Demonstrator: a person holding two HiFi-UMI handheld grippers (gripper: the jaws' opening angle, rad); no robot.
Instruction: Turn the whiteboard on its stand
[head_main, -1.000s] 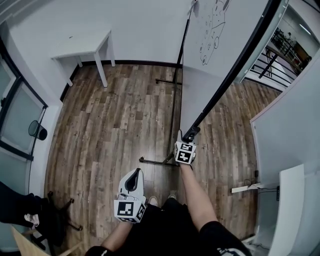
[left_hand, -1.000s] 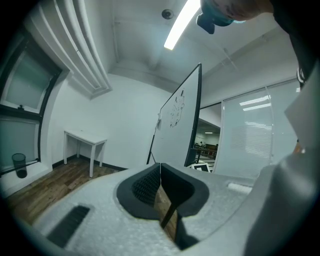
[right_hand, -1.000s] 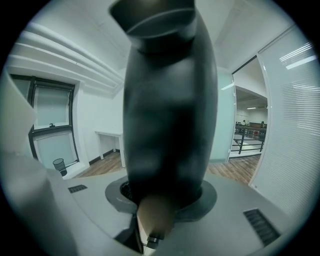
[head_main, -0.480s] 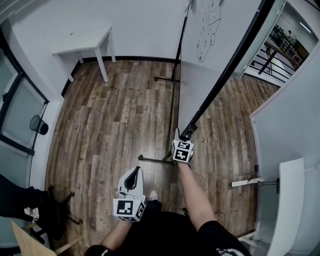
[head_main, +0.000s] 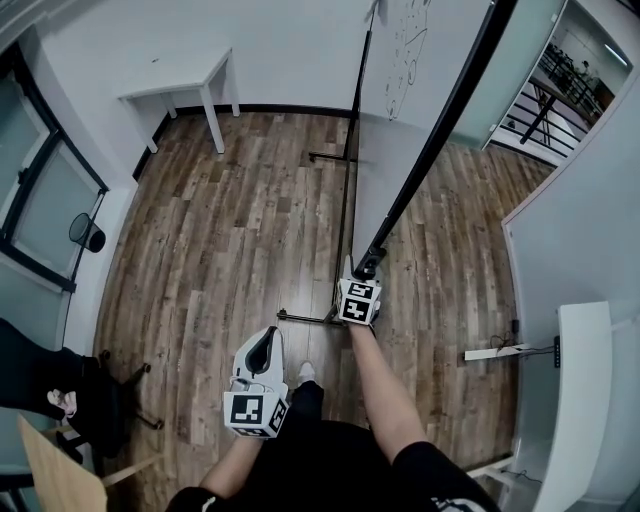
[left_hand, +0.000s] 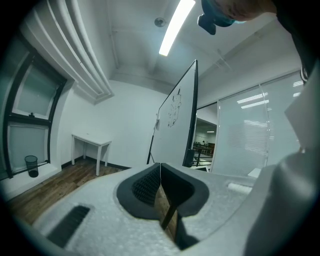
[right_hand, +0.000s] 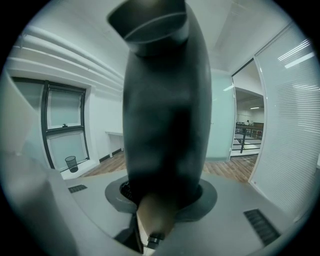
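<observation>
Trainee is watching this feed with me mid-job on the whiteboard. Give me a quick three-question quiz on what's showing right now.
1. True or false: the left gripper holds the whiteboard.
2. Multiple choice: what is the right gripper clamped on? A) a table leg B) the whiteboard's black frame edge C) a chair
3. Short answer: what small dark thing stands by the window at the left of the head view?

Key
1. False: its jaws are together with nothing between them, apart from the board.
2. B
3. A wastebasket
</observation>
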